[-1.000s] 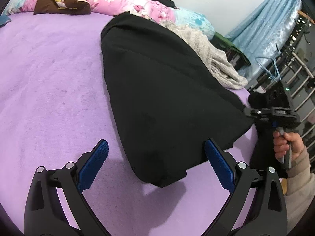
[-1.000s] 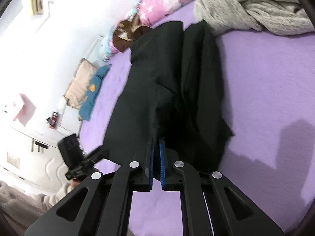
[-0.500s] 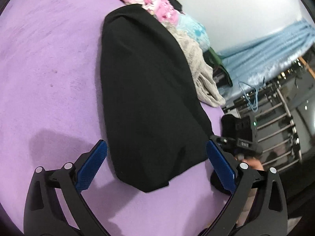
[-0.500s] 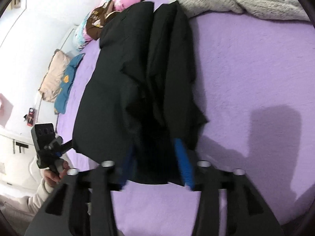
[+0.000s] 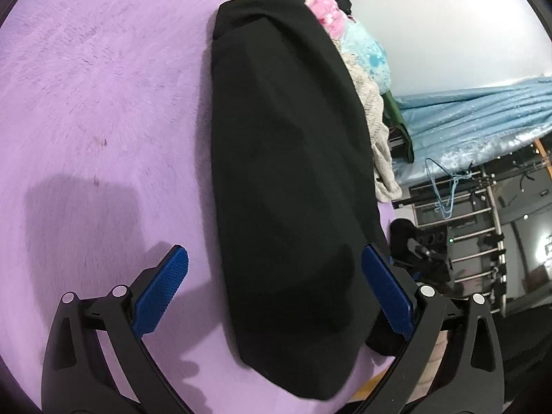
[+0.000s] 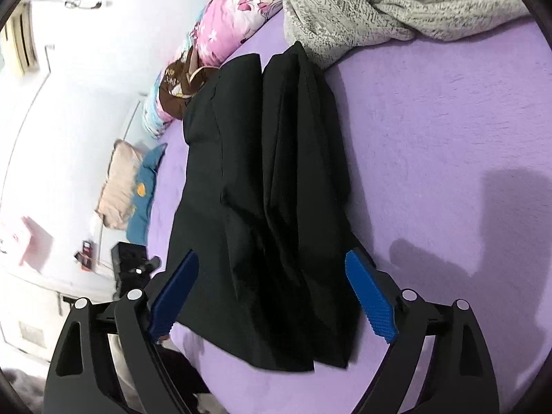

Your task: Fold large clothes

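A large black garment (image 5: 289, 158) lies folded lengthwise in a long strip on the purple bed (image 5: 103, 103). It also shows in the right wrist view (image 6: 276, 207), with its layered folds running away from me. My left gripper (image 5: 274, 289) is open and empty, hovering over the garment's near end. My right gripper (image 6: 272, 296) is open and empty over the same near end, from the other side. Each view shows the other gripper only dimly at the edge.
A grey knitted blanket (image 6: 396, 3) and a pink floral quilt (image 6: 234, 17) lie at the far end of the bed. A brown garment (image 6: 183, 82) and pillows (image 6: 120, 183) are at the left. A blue curtain (image 5: 476, 117) and a metal rack (image 5: 483, 227) stand beyond the bed edge.
My right gripper has let go of the black garment and opened wide. Both grippers have moved to above its near end, and the garment now lies flat on the bed.
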Motion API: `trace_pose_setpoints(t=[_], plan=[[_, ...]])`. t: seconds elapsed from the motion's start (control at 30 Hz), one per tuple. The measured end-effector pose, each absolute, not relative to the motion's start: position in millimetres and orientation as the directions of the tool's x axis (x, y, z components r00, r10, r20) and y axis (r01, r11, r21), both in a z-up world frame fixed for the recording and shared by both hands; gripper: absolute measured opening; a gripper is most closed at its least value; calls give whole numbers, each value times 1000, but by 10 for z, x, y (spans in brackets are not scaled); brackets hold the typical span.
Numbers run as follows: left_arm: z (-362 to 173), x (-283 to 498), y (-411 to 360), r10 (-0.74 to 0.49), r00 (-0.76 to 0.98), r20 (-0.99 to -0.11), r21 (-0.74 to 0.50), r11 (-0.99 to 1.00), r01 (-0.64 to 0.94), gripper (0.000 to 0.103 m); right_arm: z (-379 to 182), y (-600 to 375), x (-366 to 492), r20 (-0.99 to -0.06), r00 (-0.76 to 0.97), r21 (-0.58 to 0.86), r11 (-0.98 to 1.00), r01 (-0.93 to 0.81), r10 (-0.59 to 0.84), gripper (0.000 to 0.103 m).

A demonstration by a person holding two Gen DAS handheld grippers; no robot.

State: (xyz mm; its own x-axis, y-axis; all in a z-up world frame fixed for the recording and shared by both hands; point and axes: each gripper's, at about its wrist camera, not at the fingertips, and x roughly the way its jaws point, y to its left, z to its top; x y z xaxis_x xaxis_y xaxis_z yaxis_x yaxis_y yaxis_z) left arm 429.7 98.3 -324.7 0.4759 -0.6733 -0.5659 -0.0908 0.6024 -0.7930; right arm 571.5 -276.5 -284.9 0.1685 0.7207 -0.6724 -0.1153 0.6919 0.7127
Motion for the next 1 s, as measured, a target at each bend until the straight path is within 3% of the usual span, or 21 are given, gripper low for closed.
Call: trace_pose_setpoints(t=[0.23,0.53,1.0], plan=[[-3294,4492,1171,-702,518,-488,-848,521,-93,96,-2990,-2745,5936,-674,157,717,691,-94,721,92],[-3484,4867,1113,-724,450,-522,-838,535,-112,96,-3284,-2727,6155,-632,159,761,646,-58,758,95],[-3552,5268,787,-784,382,-490,-860,506,-66,96,-3468,-2433,6341,-501,94,855,509,-102,860,98]])
